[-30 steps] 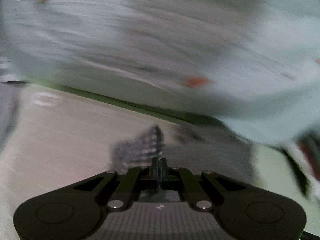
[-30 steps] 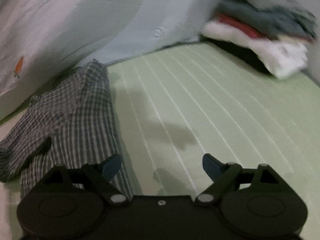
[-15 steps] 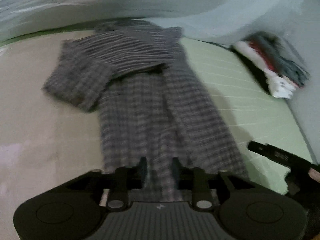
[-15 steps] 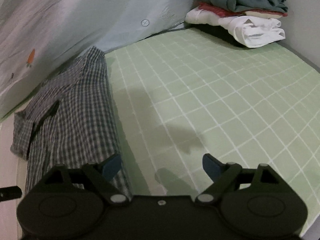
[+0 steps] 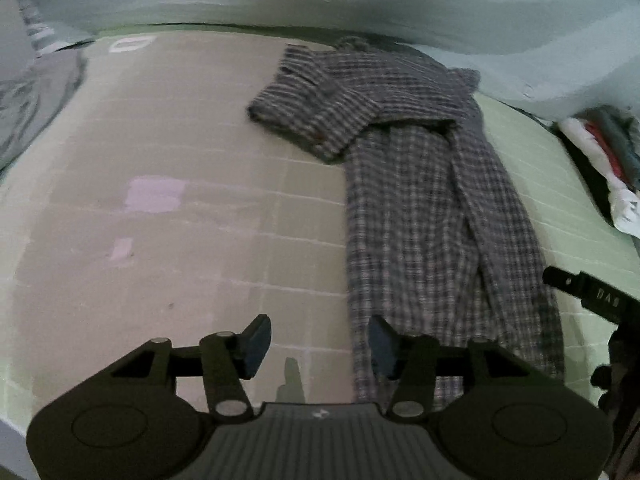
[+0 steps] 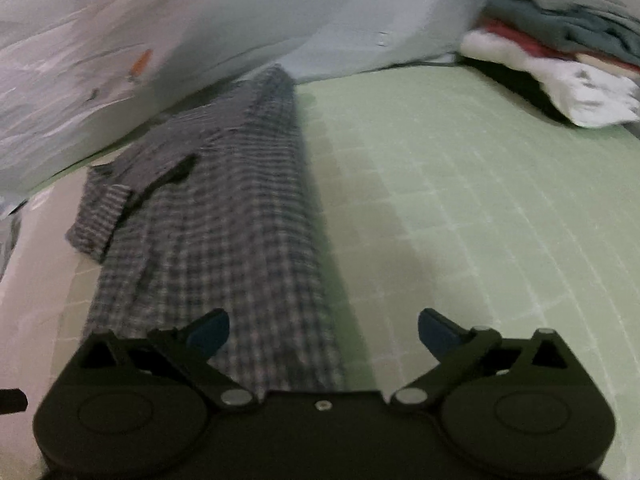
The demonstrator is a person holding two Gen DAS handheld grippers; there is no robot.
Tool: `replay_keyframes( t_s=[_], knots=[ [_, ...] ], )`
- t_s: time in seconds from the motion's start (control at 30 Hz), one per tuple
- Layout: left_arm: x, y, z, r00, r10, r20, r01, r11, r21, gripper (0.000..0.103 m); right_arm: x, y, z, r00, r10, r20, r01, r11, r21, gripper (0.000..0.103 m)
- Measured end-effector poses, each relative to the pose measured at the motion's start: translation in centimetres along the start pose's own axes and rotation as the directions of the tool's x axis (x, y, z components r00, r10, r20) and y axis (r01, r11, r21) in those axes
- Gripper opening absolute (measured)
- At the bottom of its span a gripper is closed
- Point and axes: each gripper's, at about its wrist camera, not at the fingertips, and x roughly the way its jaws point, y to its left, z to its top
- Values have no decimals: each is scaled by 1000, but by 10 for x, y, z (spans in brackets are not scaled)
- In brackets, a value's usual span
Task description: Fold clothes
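The checked shirt (image 5: 432, 216) lies lengthwise on the grid-lined sheet (image 5: 192, 184), folded narrow, with 1 sleeve (image 5: 316, 116) doubled across its far end near the pale duvet (image 5: 400, 4). The left gripper (image 5: 318, 342) hovers at the shirt's near hem, jaws apart and empty, the right finger over the cloth edge. The right gripper (image 6: 323, 330) is also spread wide and empty, straddling the shirt's right edge (image 6: 312, 264). A stack of folded clothes (image 6: 560, 60) sits at the far right corner, well apart from the shirt.
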Motion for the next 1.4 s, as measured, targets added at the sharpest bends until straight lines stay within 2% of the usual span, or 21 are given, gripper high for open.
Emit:
replay_keyframes(
  t_s=[0.27,0.5,0.67,0.83,0.97,1.07,1.17,1.2,1.23,1.27,1.33,1.4],
  knots=[
    [-11,33,-6,997,70,11,-69,995,-71,58,11,36,16,996,85,39,-82,993,-82,103],
    [-4,58,11,995,97,25,-94,991,-95,64,35,96,40,988,150,46,-138,968,-208,103],
    [12,76,39,995,94,38,-90,992,-86,64,61,137,58,981,184,54,-167,959,-230,97],
    [35,91,82,995,82,51,-77,993,-88,67,90,170,73,969,245,42,-228,941,-249,80],
    [58,98,109,997,66,33,-63,995,-83,67,118,196,82,957,289,8,-274,914,-298,72],
    [75,103,127,998,54,15,-52,996,-79,67,140,212,86,962,273,-28,-267,906,-328,71],
    [84,103,129,999,39,-4,-39,996,-76,67,157,222,86,965,252,-64,-258,898,-355,74],
    [86,103,128,999,39,-11,-39,996,-75,67,159,223,85,963,258,-75,-268,893,-362,69],
    [88,102,127,999,38,-17,-40,996,-74,67,159,224,84,959,270,-85,-282,887,-366,52],
    [88,102,127,999,39,-18,-40,996,-74,67,159,225,83,955,281,-95,-296,880,-371,43],
    [88,100,126,999,41,-19,-42,996,-74,67,154,226,79,955,282,-96,-296,864,-408,13],
    [86,98,126,999,40,-13,-41,997,-71,67,142,224,76,954,292,-75,-293,842,-453,7]
  ],
)
